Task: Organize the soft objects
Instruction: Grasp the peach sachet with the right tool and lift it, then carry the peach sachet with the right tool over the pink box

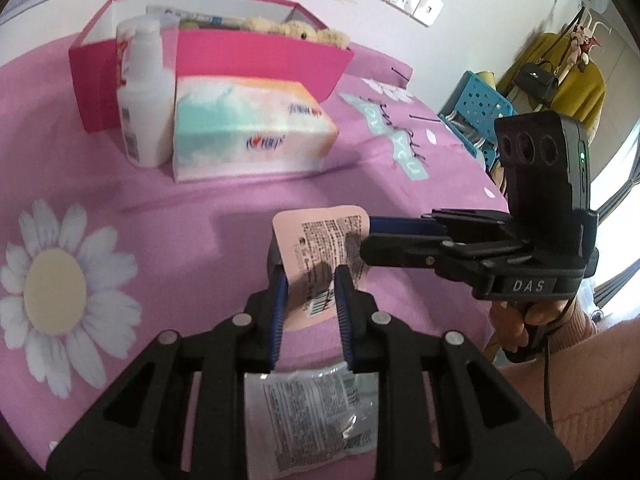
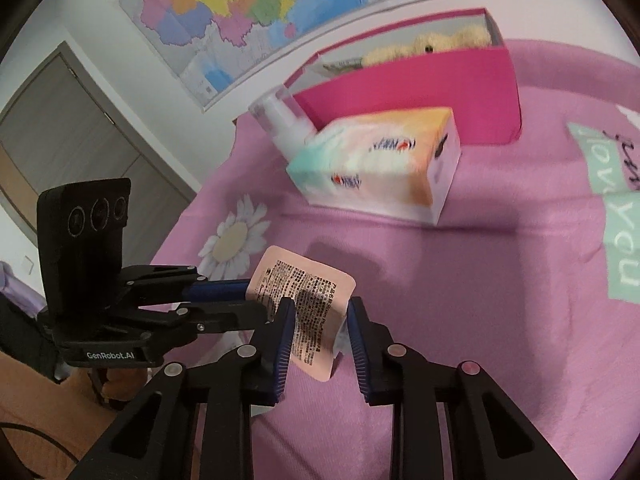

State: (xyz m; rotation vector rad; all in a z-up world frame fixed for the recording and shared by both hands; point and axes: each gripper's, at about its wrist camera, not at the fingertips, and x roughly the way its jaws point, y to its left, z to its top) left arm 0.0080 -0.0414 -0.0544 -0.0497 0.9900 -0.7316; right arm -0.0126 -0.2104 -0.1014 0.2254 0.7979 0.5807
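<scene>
Both grippers are meeting on one pink sachet (image 1: 320, 252), held up off the pink bedspread (image 1: 180, 240).

The left gripper (image 1: 310, 280) is closed down on the sachet's near edge, its blue pads (image 1: 280, 304) pinching the sheet. The right gripper (image 2: 320, 320) is coming in from the side. In the right wrist view the sachet is sitting between its two pads (image 2: 284, 344), leaning on the left one, with a gap on the right side, so it is not clamped yet. That makes it partly open and holding nothing firmly.

The sachet is standing roughly on edge. Its long axis is running away from the left gripper's fingertips, toward the tissue pack (image 1: 252, 132) and the pink box (image 1: 256, 56) beyond, and its printed face is turned to the right gripper. A second, clear packet (image 1: 312, 420) is lying under the left gripper's frame.

My read of the step is a two-handed hold or handover of the sachet, with the box as the likely destination; a plush toy (image 1: 296, 28) is already inside it.

- Right should be closing squarely on the flat face, not the corner, or the thin sheet buckles.
- Left should not be releasing before right is pinching properly.
- Keep the grip gentle, since the pack is floppy and its contents are squashable.
- The bottle (image 1: 140, 92) beside the tissue pack is standing ahead of both tips, so lift over it.
</scene>
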